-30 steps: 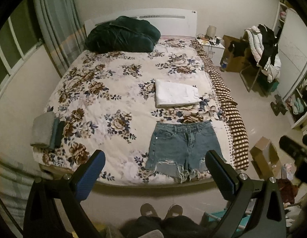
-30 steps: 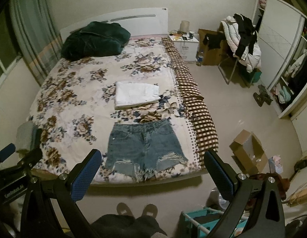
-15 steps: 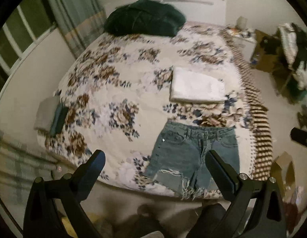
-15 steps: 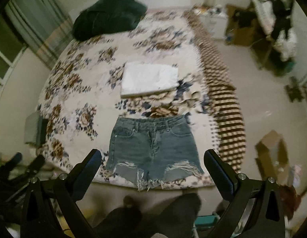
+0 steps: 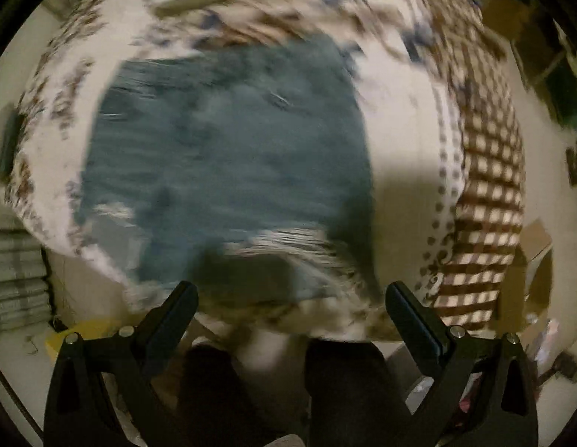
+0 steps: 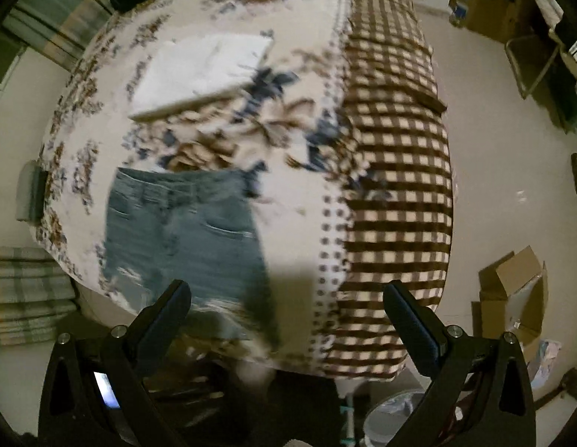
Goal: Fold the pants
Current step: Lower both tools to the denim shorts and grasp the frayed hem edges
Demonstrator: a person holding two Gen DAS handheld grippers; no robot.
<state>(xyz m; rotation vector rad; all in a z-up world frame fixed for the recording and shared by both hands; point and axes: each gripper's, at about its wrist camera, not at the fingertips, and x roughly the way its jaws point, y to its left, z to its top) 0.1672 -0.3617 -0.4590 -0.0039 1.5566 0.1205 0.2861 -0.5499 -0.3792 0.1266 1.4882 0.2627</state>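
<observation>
Blue denim shorts [image 5: 229, 156] with frayed hems lie flat on the floral bedspread [image 5: 404, 138] near the foot of the bed, waistband away from me. They also show in the right wrist view [image 6: 184, 238]. My left gripper [image 5: 290, 309] is open and empty just above the frayed hem. My right gripper [image 6: 288, 309] is open and empty over the bed's foot edge, just right of the shorts. Both views are blurred by motion.
A folded white garment [image 6: 202, 70] lies beyond the shorts. A brown checked blanket [image 6: 393, 193] hangs along the bed's right side. A cardboard box [image 6: 512, 290] sits on the floor at right. My legs show below the bed's edge.
Both grippers have dropped down and forward toward the shorts, which now look much larger. Both stay open.
</observation>
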